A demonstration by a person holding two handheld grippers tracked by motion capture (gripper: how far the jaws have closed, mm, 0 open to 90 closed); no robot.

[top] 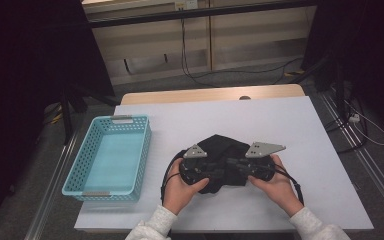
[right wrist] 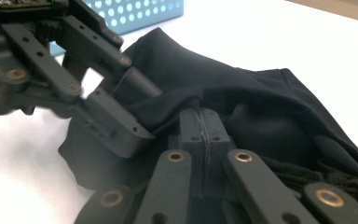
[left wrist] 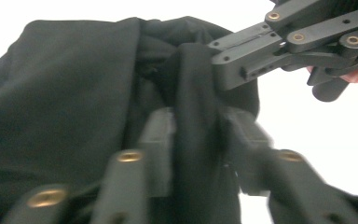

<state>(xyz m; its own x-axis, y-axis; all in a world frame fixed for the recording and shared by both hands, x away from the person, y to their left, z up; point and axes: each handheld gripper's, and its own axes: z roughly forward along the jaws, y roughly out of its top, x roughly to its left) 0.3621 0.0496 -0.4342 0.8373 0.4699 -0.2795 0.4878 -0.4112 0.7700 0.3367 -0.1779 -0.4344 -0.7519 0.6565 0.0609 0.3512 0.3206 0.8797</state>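
Black cloth (top: 223, 150) lies mid-worktop (top: 290, 130), right of the blue basket (top: 111, 156). My left claw (left wrist: 200, 144) pinches a fold of it; right claw (right wrist: 206, 133) clamped on the cloth edge just beside, jaws together.

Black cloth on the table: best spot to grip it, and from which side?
Grip a raised fold along the near edge of the black cloth, coming in low from the person's side. The cloth lies crumpled, so its ridges stand up thin enough to pinch. Both tools do this: the right tool is shut on a fold, and the left tool straddles a ridge, pressing on it.
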